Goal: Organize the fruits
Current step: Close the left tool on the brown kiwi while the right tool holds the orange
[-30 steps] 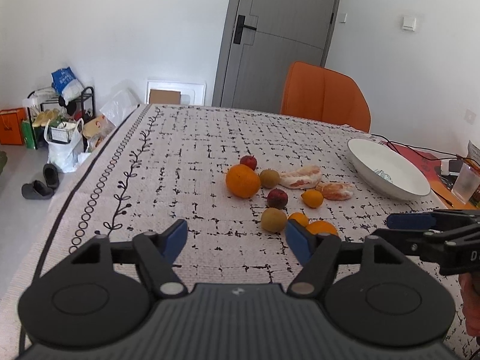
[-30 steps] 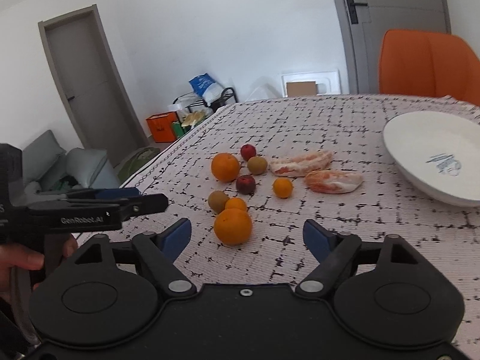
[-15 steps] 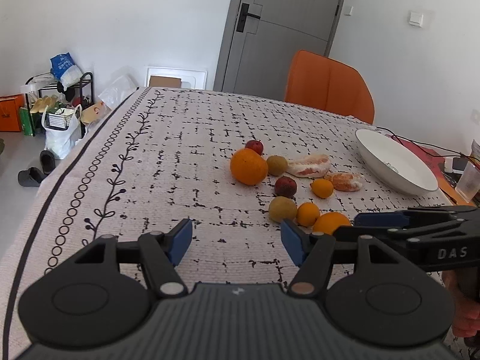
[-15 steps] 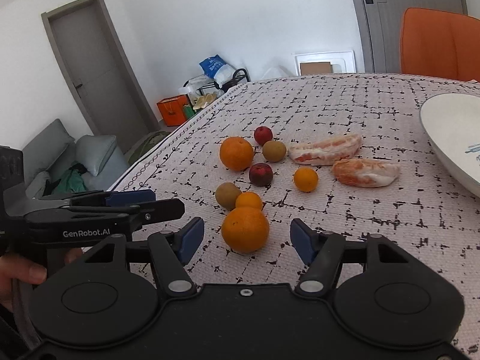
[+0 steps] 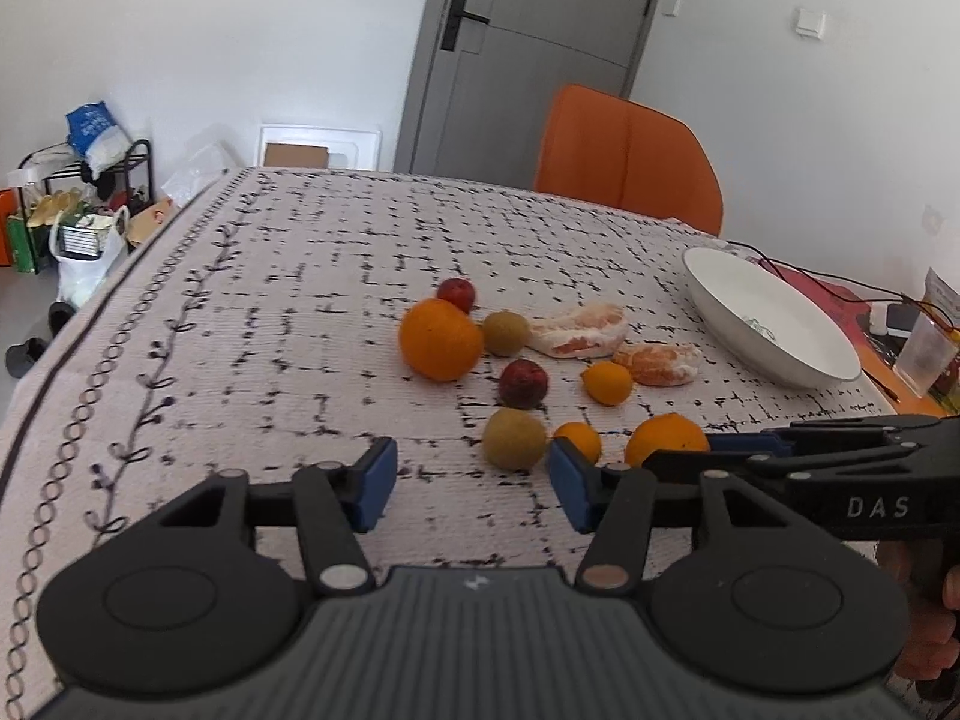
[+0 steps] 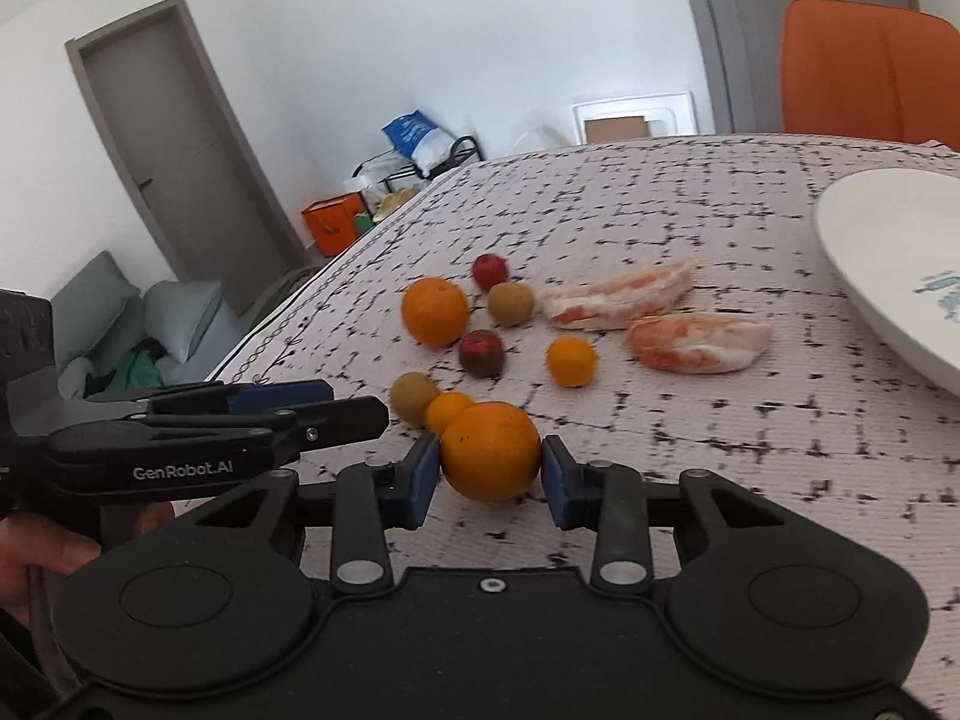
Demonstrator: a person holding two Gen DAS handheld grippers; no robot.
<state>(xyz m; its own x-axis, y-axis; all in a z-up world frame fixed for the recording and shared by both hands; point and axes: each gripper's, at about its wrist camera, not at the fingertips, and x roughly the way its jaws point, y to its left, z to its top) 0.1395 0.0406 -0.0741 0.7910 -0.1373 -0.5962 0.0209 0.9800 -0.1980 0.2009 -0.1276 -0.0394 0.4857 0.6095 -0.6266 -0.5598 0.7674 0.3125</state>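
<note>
Right, right tongs (image 6: 489,474) were closing round the near orange (image 6: 491,450) on the counter (image 6: 720,420), pads not quite biting; left tongs (image 5: 471,489) closing, empty. Squeeze centred b4 lifting.

Bare patterned white tablecloth (image 5: 288,324) is lying open left of the fruit cluster, giving a clear approach. Small round orange mandarin (image 6: 449,411) and brown-green kiwi (image 6: 413,396) are crowding just behind the big round orange (image 6: 491,450). Shallow white ceramic bowl (image 6: 870,276) is blocking the right side.
</note>
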